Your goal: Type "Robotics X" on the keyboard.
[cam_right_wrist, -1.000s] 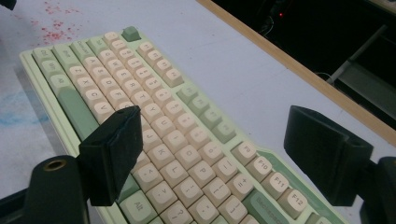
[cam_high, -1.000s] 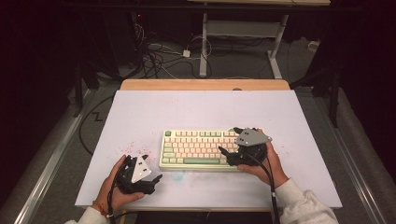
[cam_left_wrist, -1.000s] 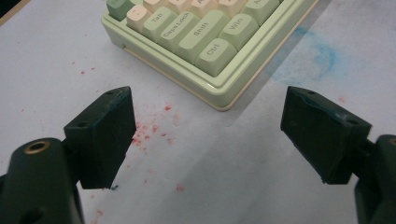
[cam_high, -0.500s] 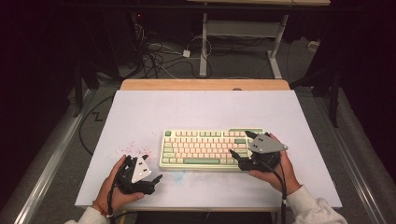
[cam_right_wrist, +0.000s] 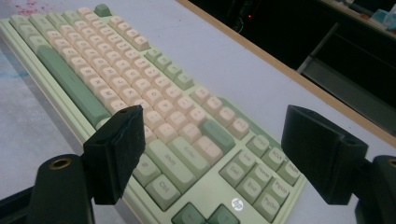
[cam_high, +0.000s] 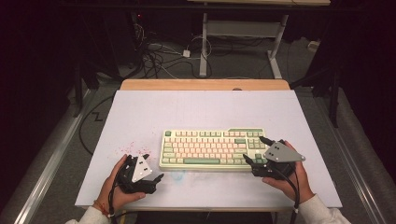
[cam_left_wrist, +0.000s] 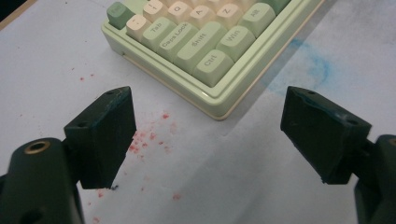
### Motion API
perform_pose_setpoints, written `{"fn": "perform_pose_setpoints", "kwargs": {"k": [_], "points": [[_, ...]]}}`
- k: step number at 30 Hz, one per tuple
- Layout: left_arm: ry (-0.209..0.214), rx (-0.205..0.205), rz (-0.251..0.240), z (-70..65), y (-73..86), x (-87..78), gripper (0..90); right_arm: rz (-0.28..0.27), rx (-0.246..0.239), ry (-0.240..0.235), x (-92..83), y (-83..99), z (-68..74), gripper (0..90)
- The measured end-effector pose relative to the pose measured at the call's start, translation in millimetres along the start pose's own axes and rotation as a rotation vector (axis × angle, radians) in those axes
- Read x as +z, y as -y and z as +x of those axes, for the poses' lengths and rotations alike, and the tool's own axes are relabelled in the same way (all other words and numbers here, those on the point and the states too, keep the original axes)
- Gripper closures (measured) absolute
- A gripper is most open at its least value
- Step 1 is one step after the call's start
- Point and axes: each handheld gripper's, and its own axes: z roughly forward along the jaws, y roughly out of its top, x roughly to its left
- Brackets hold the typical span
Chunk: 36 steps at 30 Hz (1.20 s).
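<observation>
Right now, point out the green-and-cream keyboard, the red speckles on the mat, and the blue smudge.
green-and-cream keyboard (cam_high: 210,148): high view, middle key rows.
red speckles (cam_left_wrist: 140,140): left gripper view, densest cluster.
blue smudge (cam_left_wrist: 310,65): left gripper view, curved streak.

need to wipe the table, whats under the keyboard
The keyboard lies flat on the white table. Red specks and a blue smudge show beside its near-left corner; whatever is beneath it is covered.

— What colours does the keyboard (cam_high: 212,148) carry?
— Pale green case, cream letter keys, darker green modifiers.
— And the worktop (cam_high: 196,109)?
— White, flecked with red specks (cam_left_wrist: 144,135) and a blue smudge (cam_left_wrist: 310,65); its far edge is wood-toned.
</observation>
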Motion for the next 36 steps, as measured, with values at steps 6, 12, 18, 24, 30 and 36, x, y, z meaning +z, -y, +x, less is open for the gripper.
{"fn": "perform_pose_setpoints", "kwargs": {"k": [6, 12, 18, 24, 30, 36], "points": [[-0.011, -0.036, -0.024, 1.9, -2.5, -2.5, 21.3, 0.022, 0.004, 0.011, -5.6, 12.9, 1.1, 22.1], [-0.011, -0.066, -0.041, 5.3, -6.7, -5.5, 23.7, 0.047, 0.000, 0.013, -9.9, 26.4, 5.2, 22.1], [0.022, -0.079, -0.074, 8.8, -15.3, -8.4, 28.5, 0.058, 0.006, 0.001, -12.5, 33.2, 7.5, 22.0], [0.025, -0.074, -0.051, 13.2, -34.2, -0.8, 44.9, 0.063, 0.001, -0.008, -10.2, 32.6, 10.0, 22.0], [0.074, -0.081, -0.032, 15.6, -54.9, 11.1, 71.1, 0.070, 0.001, -0.015, -8.3, 32.8, 11.3, 22.0], [0.089, -0.021, 0.007, 12.8, -77.0, 26.6, 86.0, 0.077, 0.004, -0.017, -7.1, 33.9, 10.9, 22.0]]}}
